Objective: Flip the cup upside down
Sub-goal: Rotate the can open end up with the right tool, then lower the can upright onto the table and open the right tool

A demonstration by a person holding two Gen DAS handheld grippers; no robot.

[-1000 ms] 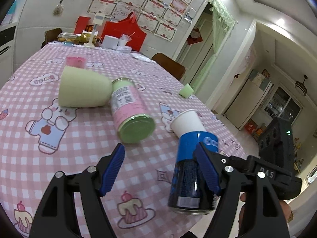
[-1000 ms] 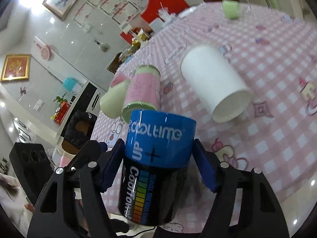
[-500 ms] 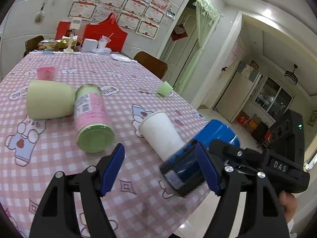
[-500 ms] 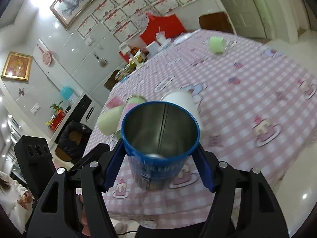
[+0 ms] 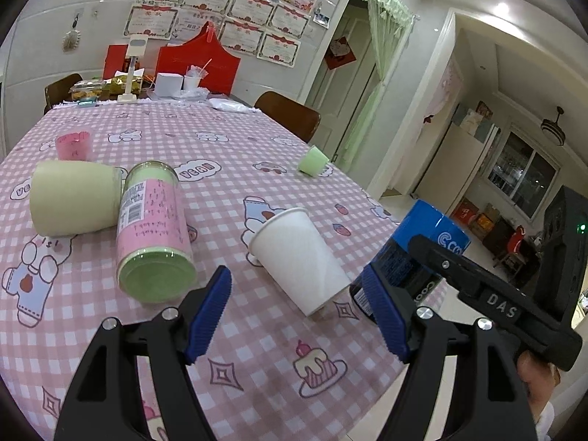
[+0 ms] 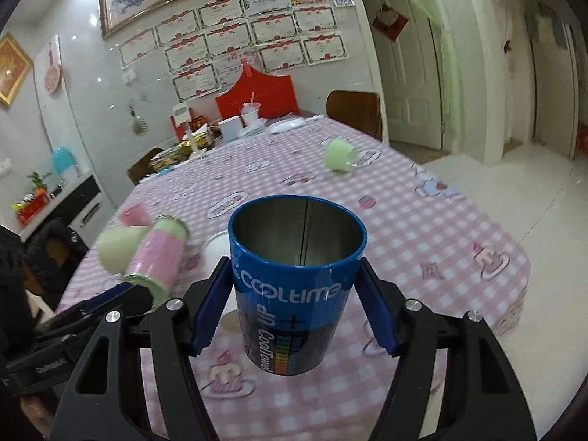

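Blue padded fingers of the right gripper (image 6: 294,305) are clamped on the blue-and-black metal cup (image 6: 294,275), held above the pink checked tablecloth (image 6: 422,242), mouth upward and empty; "COOLTIME" is printed on it. The left gripper (image 5: 301,312) is held spread, grasping nothing, near a toppled white paper cup (image 5: 297,257).

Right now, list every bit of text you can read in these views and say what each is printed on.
"COOLtime": blue band of the blue cup, held in the right gripper.
"DAS": right gripper's black body, in the left wrist view.
"VEAN": pink checked tablecloth.
Barcode label on the pink can: too small to read.
Wall certificates: too blurred.
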